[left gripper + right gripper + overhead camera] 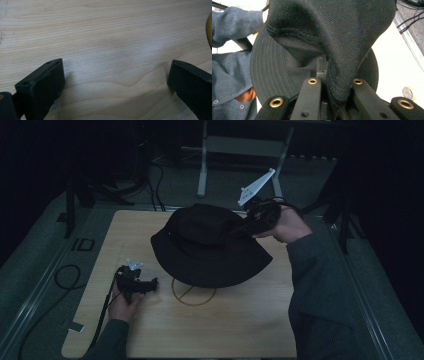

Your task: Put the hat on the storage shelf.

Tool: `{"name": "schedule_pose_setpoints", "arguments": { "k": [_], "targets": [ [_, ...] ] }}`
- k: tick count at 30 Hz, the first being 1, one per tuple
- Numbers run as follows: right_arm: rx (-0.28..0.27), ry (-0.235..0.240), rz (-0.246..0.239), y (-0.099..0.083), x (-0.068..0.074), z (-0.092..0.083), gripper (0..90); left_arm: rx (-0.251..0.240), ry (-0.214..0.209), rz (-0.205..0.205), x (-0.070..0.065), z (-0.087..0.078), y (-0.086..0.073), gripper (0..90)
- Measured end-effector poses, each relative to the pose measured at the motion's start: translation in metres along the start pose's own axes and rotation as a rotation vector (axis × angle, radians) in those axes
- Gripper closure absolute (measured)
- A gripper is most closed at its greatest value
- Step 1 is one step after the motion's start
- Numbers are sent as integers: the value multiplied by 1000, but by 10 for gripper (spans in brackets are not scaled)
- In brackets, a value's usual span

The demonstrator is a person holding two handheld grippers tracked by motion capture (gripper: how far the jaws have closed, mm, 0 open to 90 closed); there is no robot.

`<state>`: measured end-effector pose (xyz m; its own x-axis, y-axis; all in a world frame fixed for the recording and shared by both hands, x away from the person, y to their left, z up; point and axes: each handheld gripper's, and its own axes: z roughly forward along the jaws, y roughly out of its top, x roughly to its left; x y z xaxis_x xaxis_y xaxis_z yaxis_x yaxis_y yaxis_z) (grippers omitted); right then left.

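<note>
The black bucket hat (210, 247) sits over the middle of the wooden worktop (240, 320), its brim spread wide and its front edge covering part of a circle mark (192, 296) drawn on the wood. My right hand-held gripper (245, 226) comes in from the far right side and is clenched on a fold of the crown: in the right gripper view the dark twill (342, 37) is bunched up and pinched between my two jaws, with the stitched brim (269, 75) fanning out below and to the left. The crown looks pulled up toward that side. My right hand (285, 225) wraps the handle, blue-grey sleeve (320, 285) running back toward me, and the grey three-cornered plate (256, 187) sticks up above it.

My left hand-held gripper (150, 283) rests low at the near left of the worktop, apart from the brim, pointing toward the hat. It is released: in the left gripper view my jaws stand wide with bare wood grain (112, 50) between them, nothing held. Its cable (102, 315) trails back along the worktop's left edge toward me.
</note>
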<state>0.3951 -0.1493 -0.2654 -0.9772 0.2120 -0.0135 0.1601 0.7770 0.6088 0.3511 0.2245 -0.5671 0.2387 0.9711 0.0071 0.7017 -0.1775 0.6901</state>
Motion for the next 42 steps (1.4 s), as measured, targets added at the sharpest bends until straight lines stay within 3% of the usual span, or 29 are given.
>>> {"name": "schedule_pose_setpoints", "arguments": {
  "k": [11, 15, 18, 23, 26, 30, 32, 36, 42],
  "targets": [
    [19, 18, -6, 10, 2, 22, 814, 4, -2, 7, 0, 0, 0, 15],
    [34, 11, -5, 12, 2, 28, 750, 2, -2, 8, 0, 0, 0, 16],
    [41, -2, 2, 13, 2, 33, 663, 3, -2, 8, 0, 0, 0, 16],
    [76, 6, 11, 15, 3, 41, 591, 0, -3, 6, -1, 0, 0, 15],
    [96, -3, 37, 15, 3, 44, 493, 0, -3, 5, -1, 0, 0, 16],
    [166, 30, 69, 14, 4, 51, 323, 0, -3, 5, -1, 0, 0, 16],
    [200, 22, 92, 13, 5, 53, 285, 1, -4, 6, -1, 0, 0, 16],
    [223, 3, 123, 9, 4, 50, 265, 1, -4, 6, -1, 0, 0, 16],
    [189, 16, 136, 1, 2, 44, 269, 1, -4, 6, -1, 0, 0, 15]
  ]
}}
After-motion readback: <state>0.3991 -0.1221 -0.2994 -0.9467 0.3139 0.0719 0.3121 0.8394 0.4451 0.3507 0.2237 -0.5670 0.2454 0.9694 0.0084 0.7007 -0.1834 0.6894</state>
